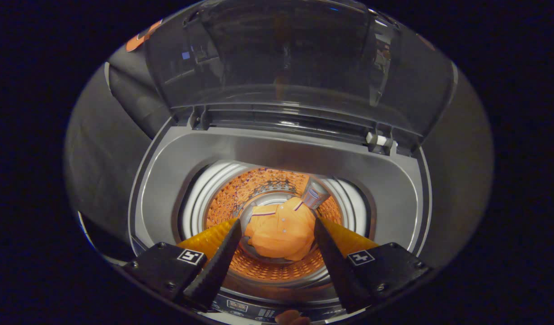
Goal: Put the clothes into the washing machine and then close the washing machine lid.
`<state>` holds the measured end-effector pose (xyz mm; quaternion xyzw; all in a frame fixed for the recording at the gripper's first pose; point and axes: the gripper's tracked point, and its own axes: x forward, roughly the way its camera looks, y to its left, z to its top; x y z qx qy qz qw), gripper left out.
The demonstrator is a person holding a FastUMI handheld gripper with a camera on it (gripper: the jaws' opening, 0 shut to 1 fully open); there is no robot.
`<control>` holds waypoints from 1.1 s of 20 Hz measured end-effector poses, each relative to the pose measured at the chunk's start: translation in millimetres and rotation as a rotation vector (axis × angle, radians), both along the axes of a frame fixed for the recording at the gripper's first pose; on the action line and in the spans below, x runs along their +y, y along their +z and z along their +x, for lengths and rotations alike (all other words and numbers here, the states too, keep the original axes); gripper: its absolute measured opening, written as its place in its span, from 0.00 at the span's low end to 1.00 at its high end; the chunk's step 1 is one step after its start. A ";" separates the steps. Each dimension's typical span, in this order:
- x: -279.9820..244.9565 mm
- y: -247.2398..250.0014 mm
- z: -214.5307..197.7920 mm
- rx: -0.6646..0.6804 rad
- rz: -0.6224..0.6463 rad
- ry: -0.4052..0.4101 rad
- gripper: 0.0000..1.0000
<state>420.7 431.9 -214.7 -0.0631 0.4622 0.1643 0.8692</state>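
Washing machine (168, 189), top-loading, seen from above the opening; grey top surround framing a round drum (222, 203) with a perforated wall and pale ribbed rings at its upper rim. Lid (277, 58), clear and dark-tinted, standing raised at the far side of the opening, hinged along the back edge, with a pale hinge block (379, 141) at its right end. Shirt (281, 230), orange with small buttons and a striped collar edge, lying crumpled at the bottom of the drum, resting over the pale disc at the drum floor. Small cylindrical fitting (314, 193), grey with a striped side, on the drum wall just beyond the shirt and near the right finger's tip. Gripper (277, 225), held above the drum mouth, fingers spread wide apart and gripping nothing; the shirt shows in the gap between them, lower down and not in contact with either. Both fingers overlap the near part of the drum rim in this view, covering some of it. Control panel (249, 309), a strip with small buttons along the near edge of the machine below the fingers, detail too small to tell. Fingertip (291, 317) of a person at the panel's near edge. Dark booth cloth (100, 149) hanging to either side of the machine.
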 end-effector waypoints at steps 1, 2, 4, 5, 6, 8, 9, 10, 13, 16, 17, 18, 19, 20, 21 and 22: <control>-0.3 3.1 -0.9 -0.003 -0.001 -0.001 1.00; -0.4 6.2 -4.0 -0.004 -0.002 -0.001 1.00; -1.7 16.5 -5.6 -0.016 -0.002 -0.004 1.00; -2.3 23.8 -5.1 -0.029 -0.003 -0.003 1.00; -3.0 32.5 -5.2 -0.040 -0.002 -0.002 1.00; -3.8 53.4 -4.4 -0.070 0.005 -0.002 1.00; -4.2 64.4 -2.8 -0.084 0.010 -0.003 1.00; -4.5 76.5 -2.5 -0.099 0.015 -0.005 1.00; -7.0 116.8 -0.4 -0.154 0.034 -0.012 1.00; -9.0 163.4 -1.2 -0.211 0.048 -0.022 1.00; -9.1 180.7 -1.7 -0.229 0.061 -0.027 1.00; -9.5 197.4 -1.6 -0.249 0.071 -0.032 1.00; -9.9 214.8 -0.8 -0.268 0.081 -0.039 1.00; -9.3 232.4 1.2 -0.287 0.097 -0.044 1.00; -8.2 250.5 2.8 -0.306 0.113 -0.048 1.00; -7.8 268.5 2.8 -0.327 0.126 -0.052 1.00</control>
